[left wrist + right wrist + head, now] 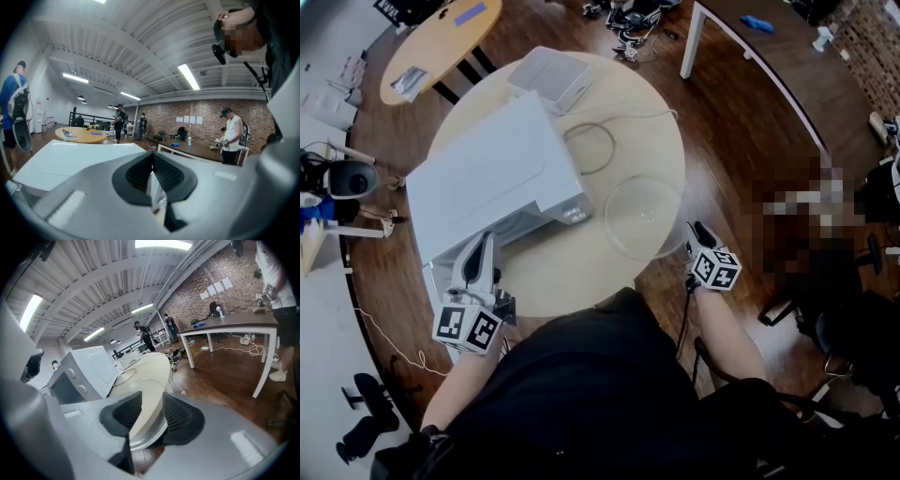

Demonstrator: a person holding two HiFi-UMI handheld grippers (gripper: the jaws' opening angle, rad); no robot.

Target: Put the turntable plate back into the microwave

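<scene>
The clear round glass turntable plate (645,217) lies flat at the right edge of the round beige table (572,277), beside the white box microwave (487,178). The plate's near rim sits between the half-open jaws of the right gripper (149,420), and the pads are not pressing on it. The left gripper (152,180) has its jaws clamped on the thin white door edge (151,190).

Bright, even light comes from ceiling strips (190,77), blown out white in both gripper views. Shadows on the pale tabletop (647,150) are faint. Fisheye bending curves lines toward dark corners; the right tongs (152,401), close up, look soft.
</scene>
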